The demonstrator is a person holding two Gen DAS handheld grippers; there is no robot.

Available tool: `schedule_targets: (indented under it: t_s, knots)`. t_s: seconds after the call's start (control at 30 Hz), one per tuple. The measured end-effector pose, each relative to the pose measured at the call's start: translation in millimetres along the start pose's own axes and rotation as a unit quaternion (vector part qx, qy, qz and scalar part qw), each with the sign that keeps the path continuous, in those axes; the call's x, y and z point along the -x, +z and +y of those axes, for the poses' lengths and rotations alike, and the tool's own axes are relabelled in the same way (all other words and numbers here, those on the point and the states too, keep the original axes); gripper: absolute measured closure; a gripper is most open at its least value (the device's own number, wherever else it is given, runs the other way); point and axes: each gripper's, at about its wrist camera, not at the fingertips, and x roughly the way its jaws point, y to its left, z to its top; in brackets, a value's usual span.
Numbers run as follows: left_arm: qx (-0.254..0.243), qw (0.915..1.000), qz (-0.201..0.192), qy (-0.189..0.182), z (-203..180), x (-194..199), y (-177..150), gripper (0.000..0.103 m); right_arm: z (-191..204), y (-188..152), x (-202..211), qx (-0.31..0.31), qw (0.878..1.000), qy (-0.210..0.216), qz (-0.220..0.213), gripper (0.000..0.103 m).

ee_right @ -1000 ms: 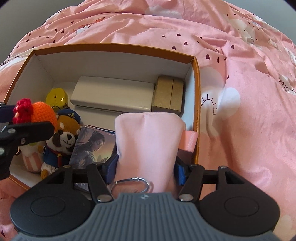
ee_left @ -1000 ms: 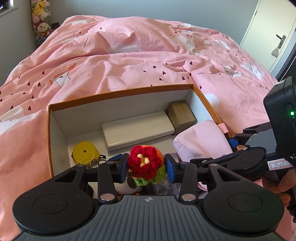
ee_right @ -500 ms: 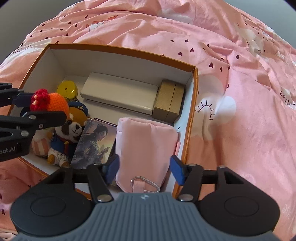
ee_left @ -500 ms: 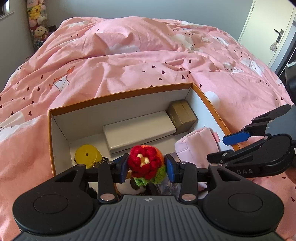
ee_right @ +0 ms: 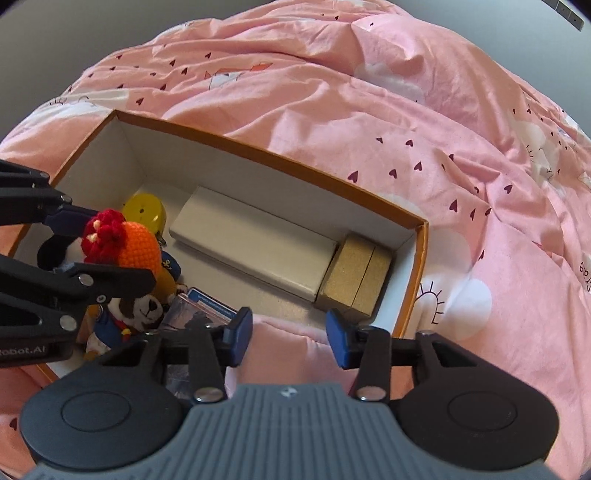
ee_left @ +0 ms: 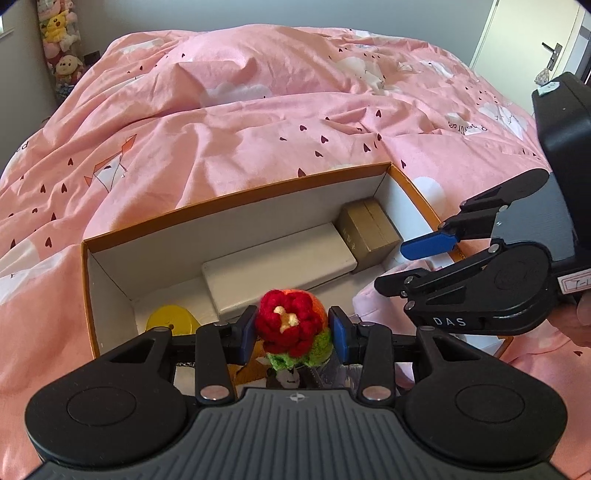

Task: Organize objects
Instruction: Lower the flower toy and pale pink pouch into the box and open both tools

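An orange-rimmed cardboard box (ee_left: 236, 197) (ee_right: 273, 155) lies on the pink bed. My left gripper (ee_left: 292, 329) is shut on a crocheted toy with a red flower top (ee_left: 290, 320), held over the box's near left part; the toy also shows in the right wrist view (ee_right: 122, 242). My right gripper (ee_right: 289, 332) is open and empty above a pink pouch (ee_right: 291, 343) that lies in the box's near right part. The right gripper also shows in the left wrist view (ee_left: 417, 266).
Inside the box lie a long white case (ee_right: 251, 242), a small brown box (ee_right: 356, 277), a yellow tape measure (ee_right: 142, 211), a plush panda (ee_right: 136, 312) and a picture card (ee_right: 201, 308). The pink duvet (ee_left: 258, 122) surrounds the box. Stuffed toys (ee_left: 61, 35) stand far left.
My right gripper let go of the pink pouch, opened and rose back from the box. The pouch now rests in the box. My left gripper still holds the crocheted toy.
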Motion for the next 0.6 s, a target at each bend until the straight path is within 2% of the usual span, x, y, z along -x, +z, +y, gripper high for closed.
schedule_targets:
  t_s: [0.07,0.13,0.23,0.4,0.6]
  knots:
    - [-0.002,1.0,0.004,-0.001,0,-4,2,0.057,-2,0,-11,0.002,1.0,-0.011,0.028,0.077]
    - [-0.004,0.9999,0.008,-0.004,0,-9,4,0.057,-4,-4,-22,0.0,0.999,-0.013,0.05,0.082]
    - [-0.005,0.9998,0.017,-0.009,0,-18,9,0.057,-6,-13,-33,0.008,0.998,-0.014,0.061,0.084]
    - [0.001,0.9995,0.027,-0.014,-1,-32,19,0.057,-7,-14,-27,0.003,0.998,-0.008,0.059,0.085]
    - [0.043,0.9972,0.058,-0.017,2,-58,26,0.057,-15,-13,-4,-0.022,1.0,-0.009,0.02,0.083]
